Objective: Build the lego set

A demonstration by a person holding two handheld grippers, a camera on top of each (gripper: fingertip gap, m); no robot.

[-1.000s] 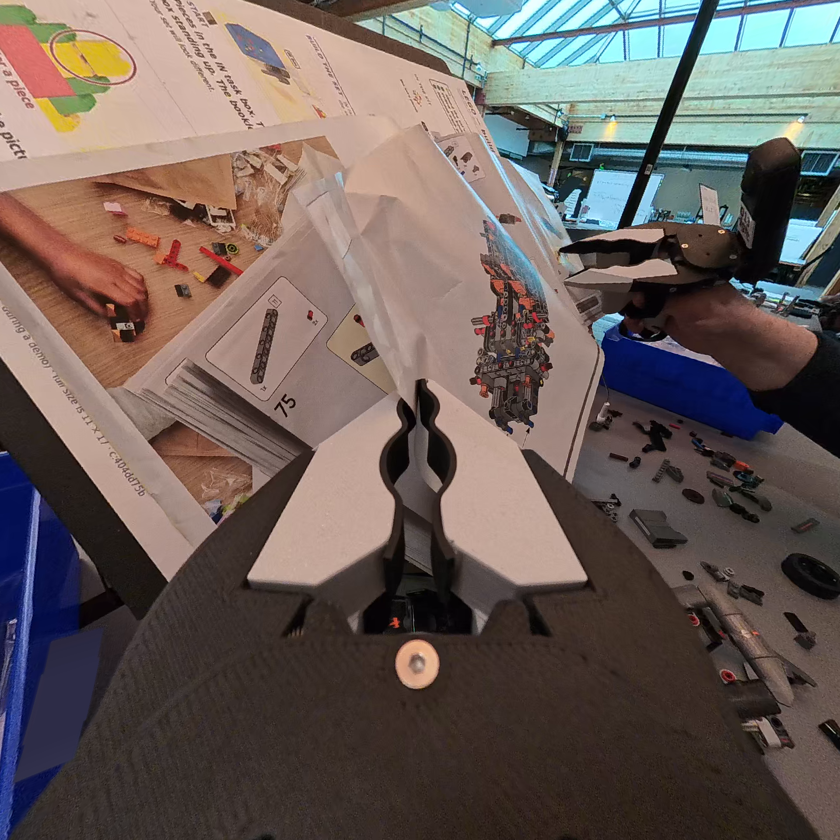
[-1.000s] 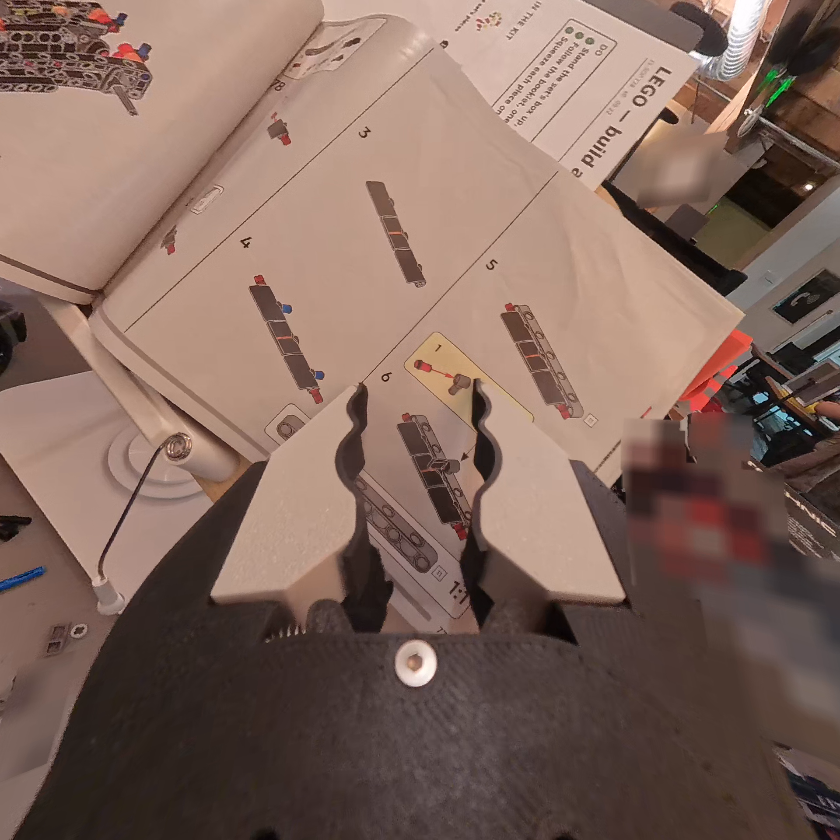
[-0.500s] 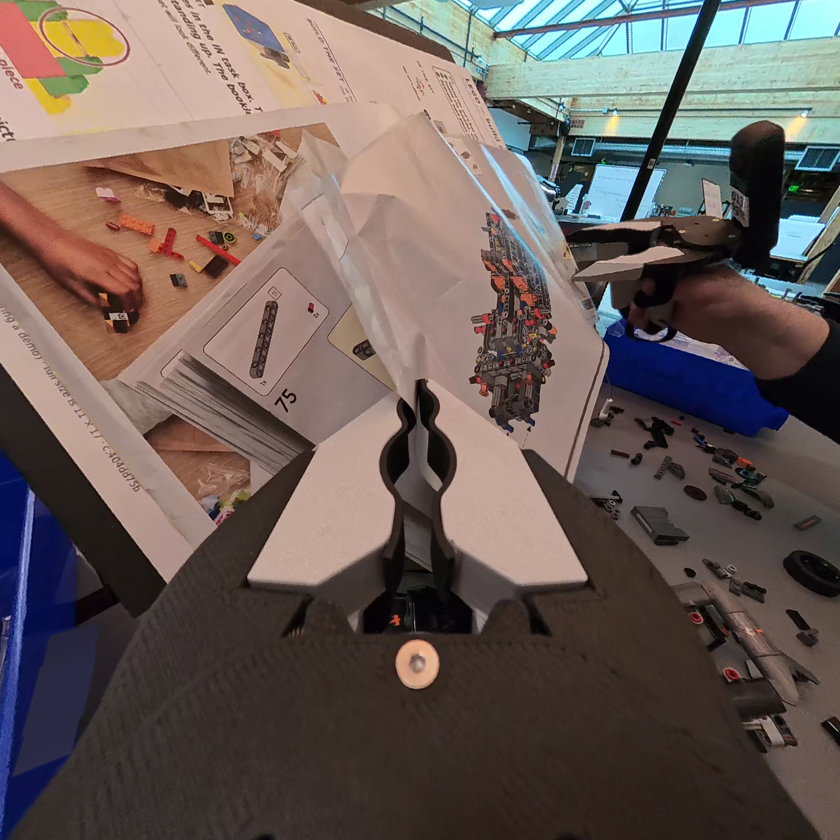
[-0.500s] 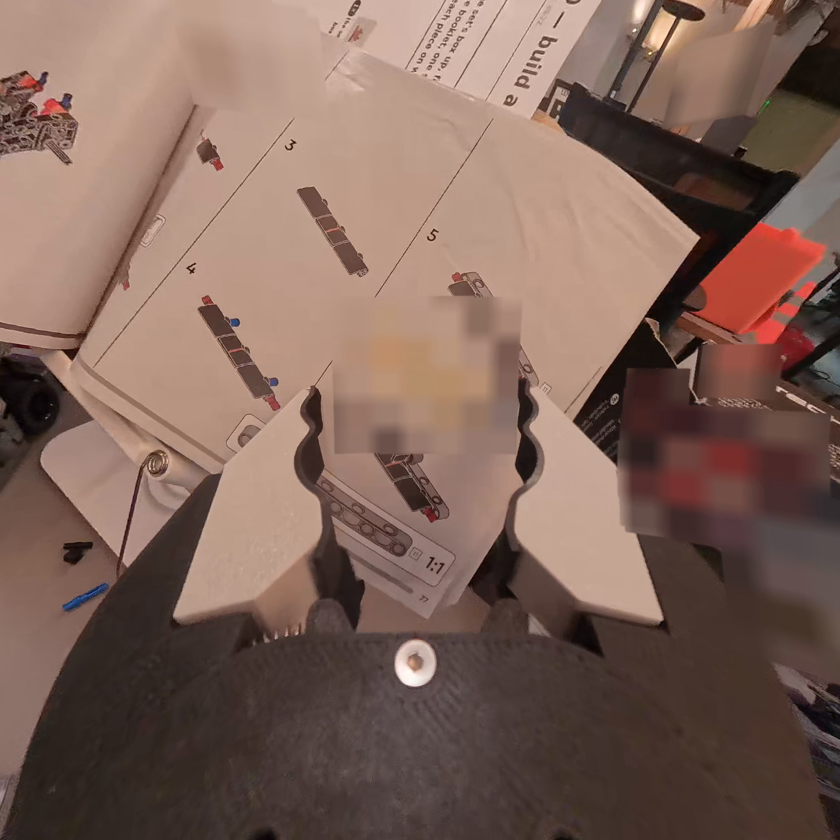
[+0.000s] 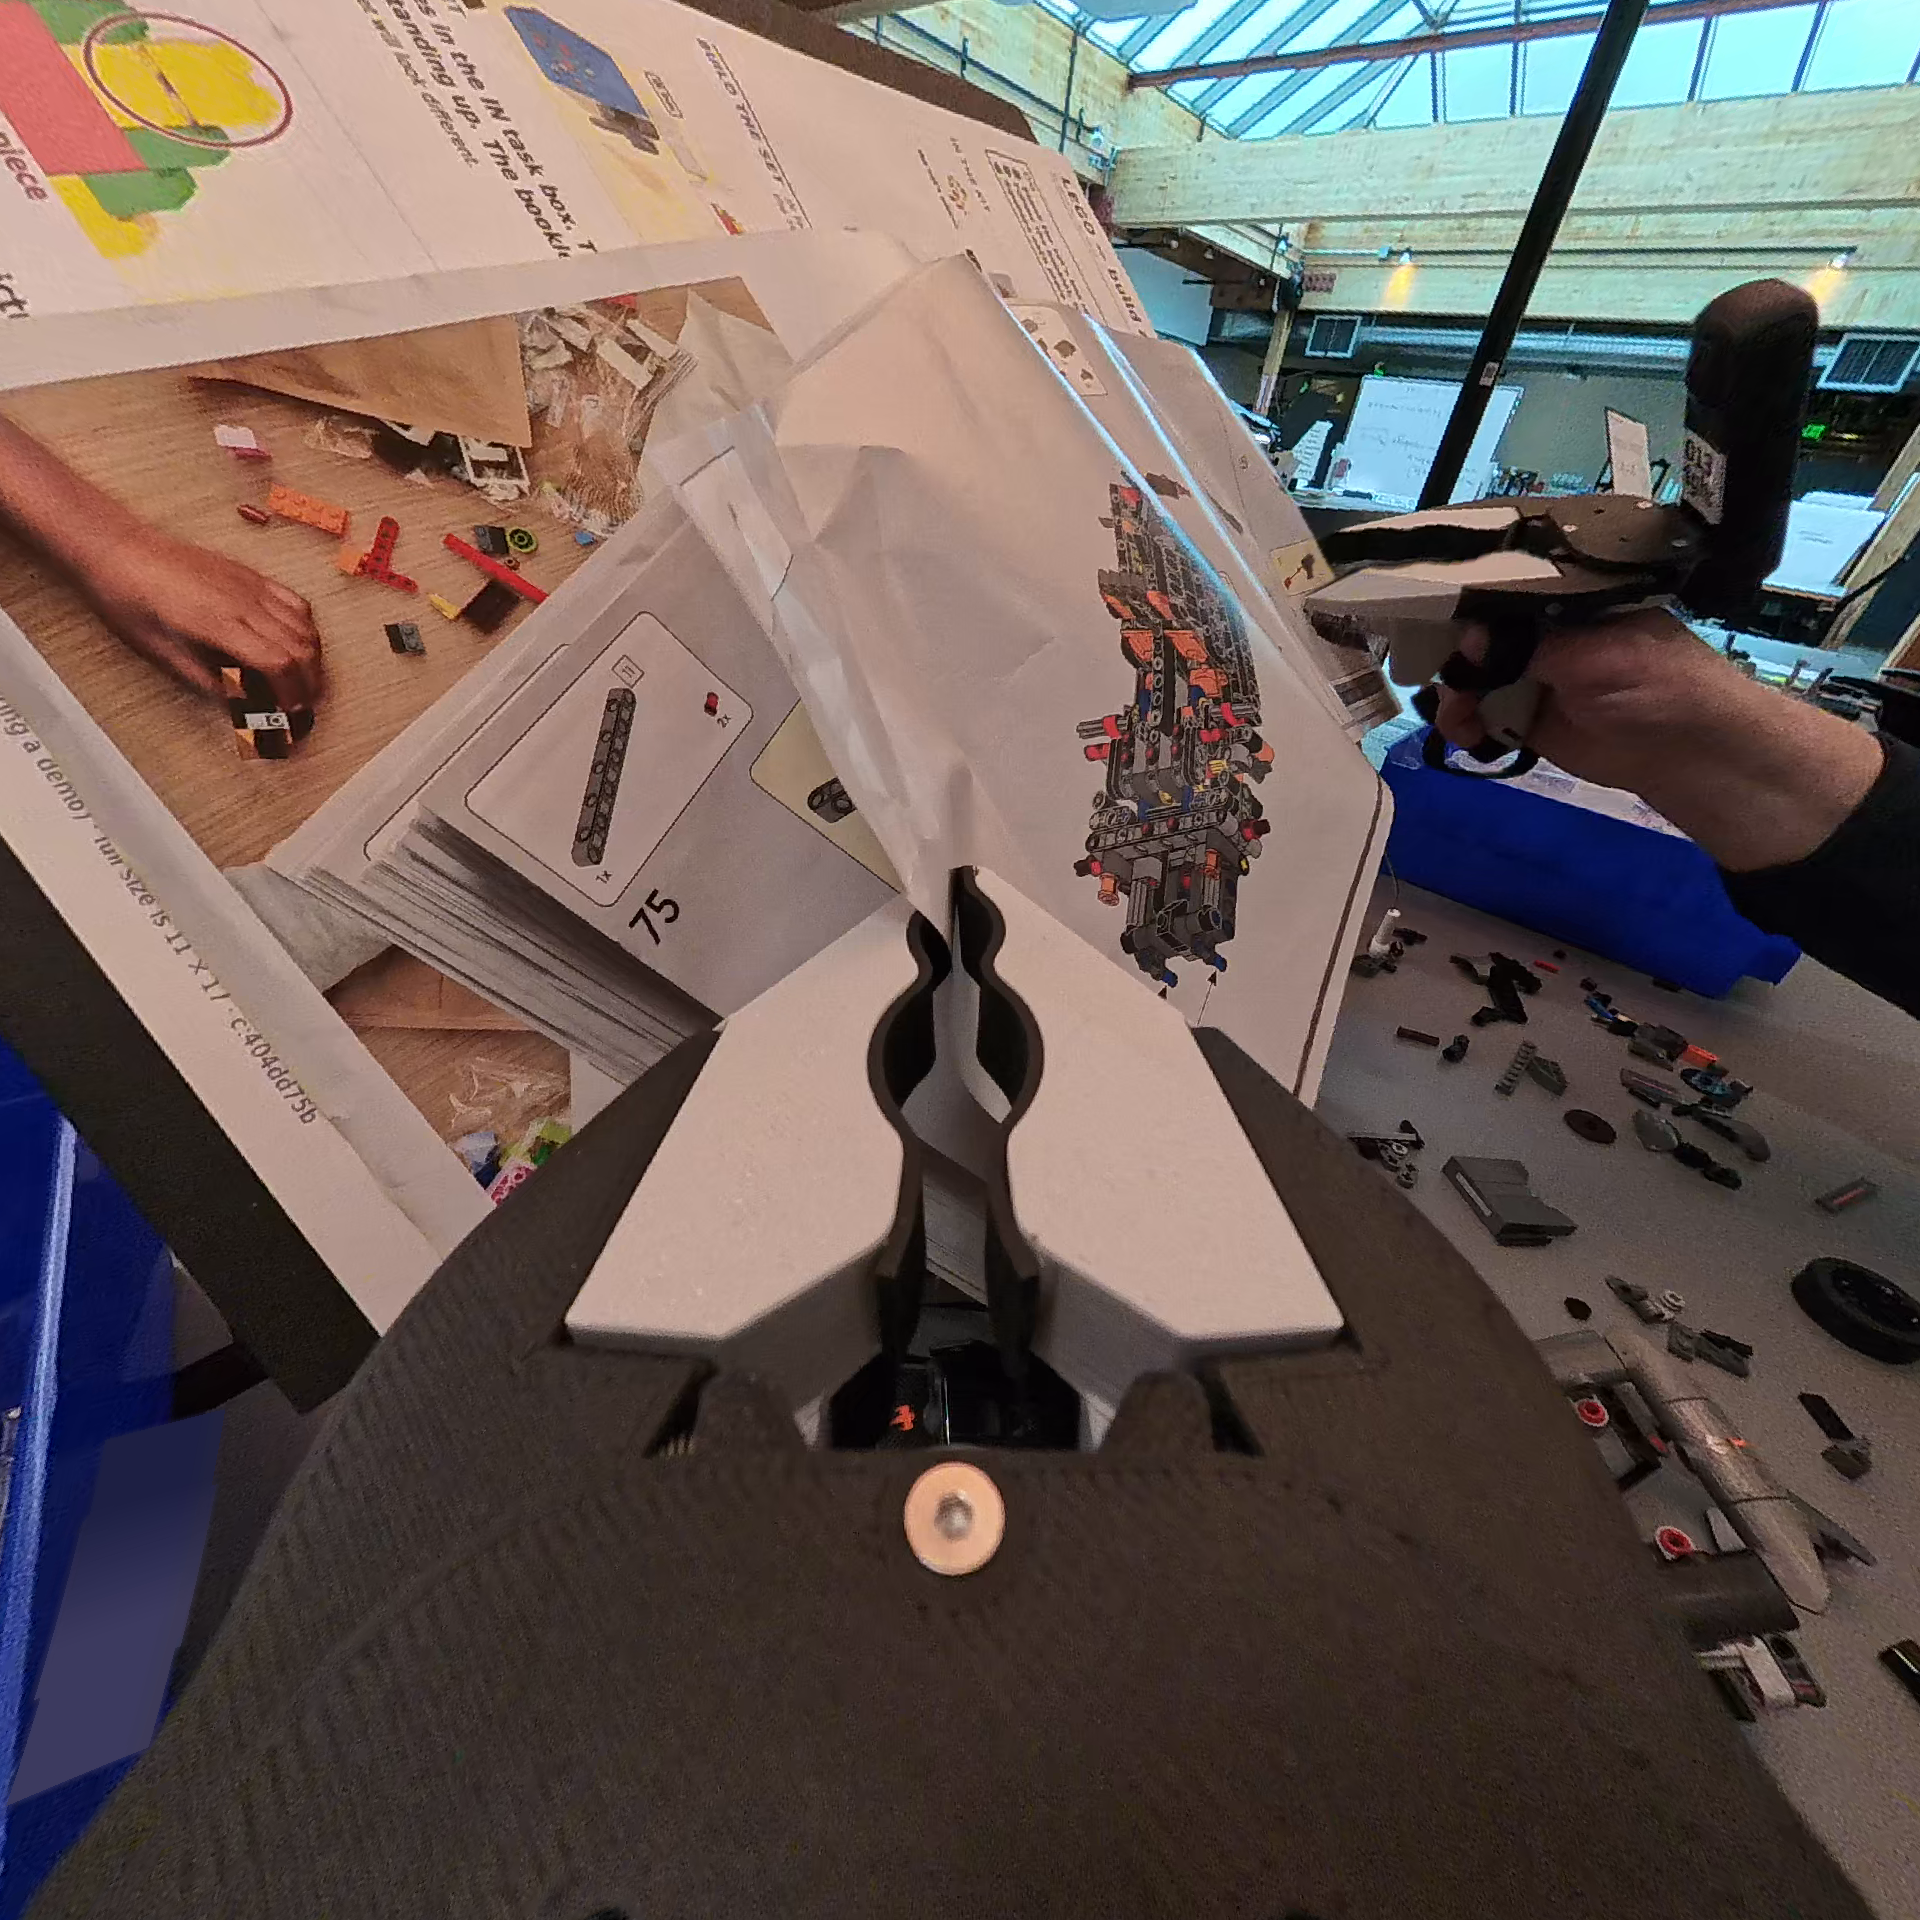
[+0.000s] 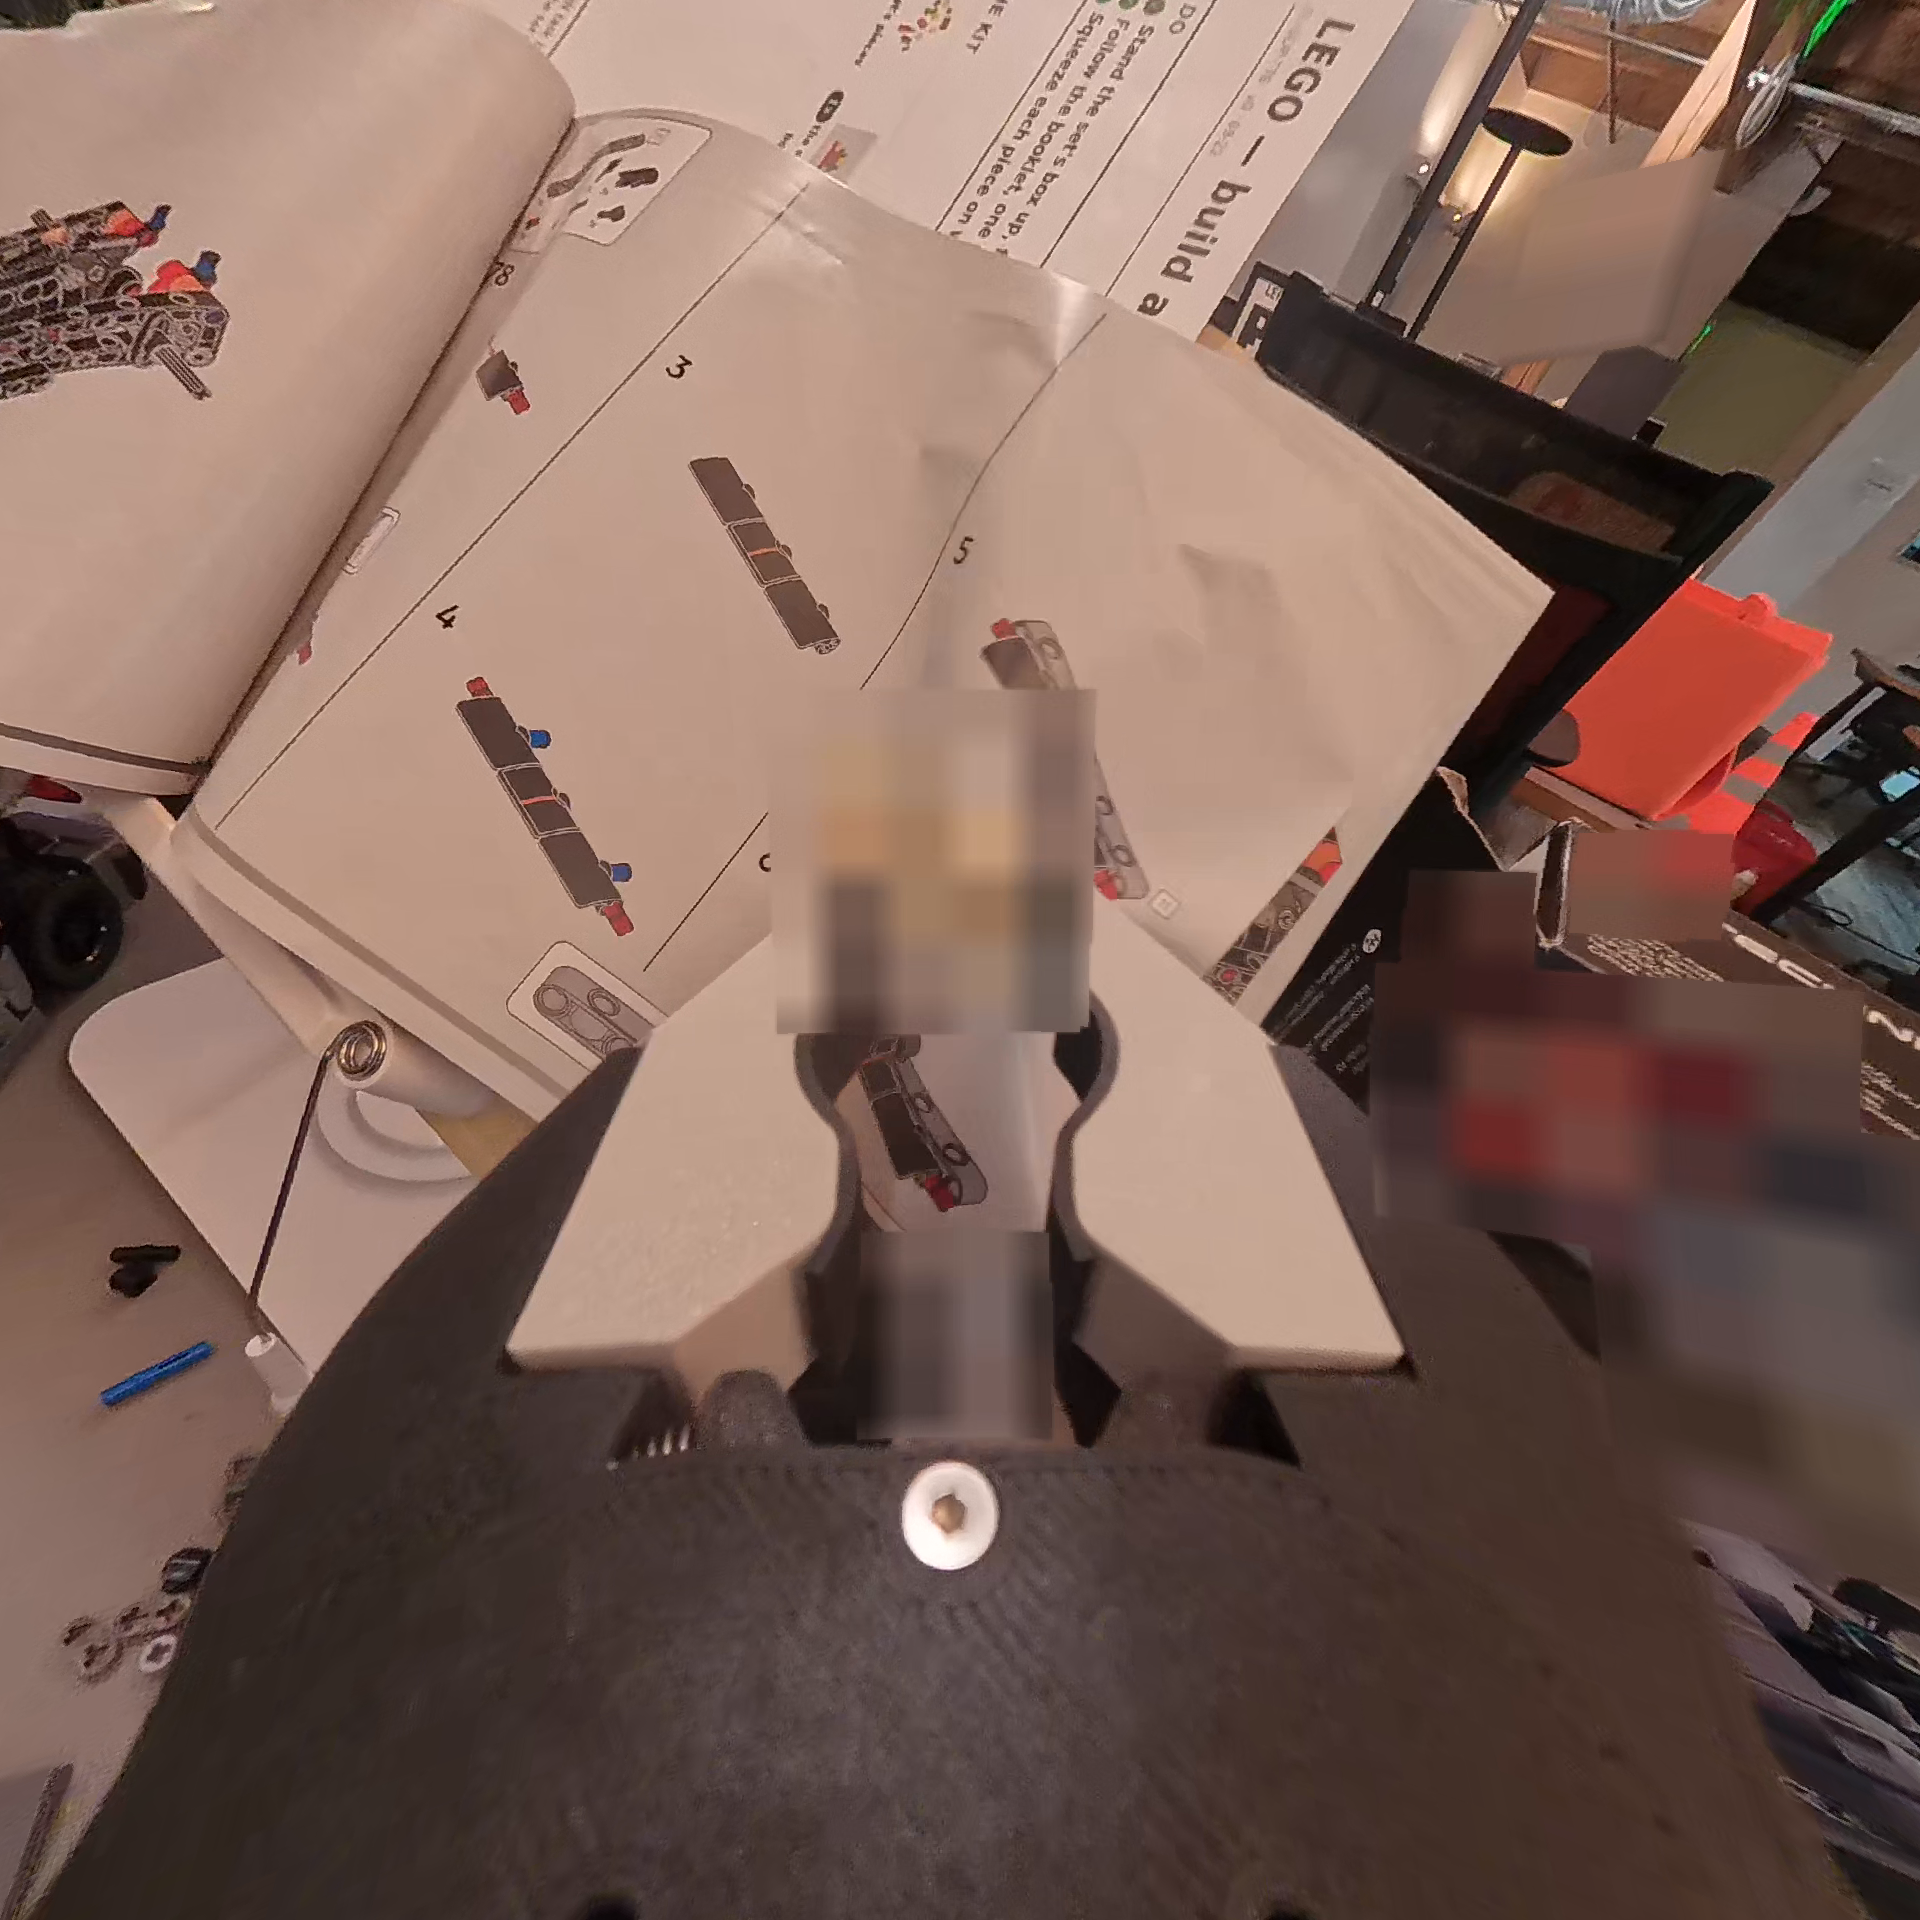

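The instruction booklet [image 5: 582, 790] stands open on a white stand [image 6: 208, 1081] against a printed board. My left gripper [image 5: 954, 894] is shut on the lower edge of a lifted, creased booklet page [image 5: 987, 623]. My right gripper [image 6: 935, 1039] is open, its jaws partly apart around the lower edge of the right-hand page [image 6: 1247, 499], which bulges near it. A mosaic patch hides its tips. It also shows in the left wrist view [image 5: 1340, 571], held by a hand beside the booklet. Loose lego pieces [image 5: 1662, 1091] and a part-built grey model [image 5: 1714, 1475] lie on the table.
A black tyre [image 5: 1860, 1320] lies among the pieces. A blue bin [image 5: 1558, 862] stands behind them. Near the stand lie a blue pin [image 6: 156, 1371] and a black piece [image 6: 140, 1268]. A dark box [image 6: 1558, 520] and an orange object [image 6: 1683, 707] stand to the right.
My right gripper opened wide, then narrowed again while moving in on the right-hand page, which now bends. My left gripper stays shut on the lifted page, barely moving.
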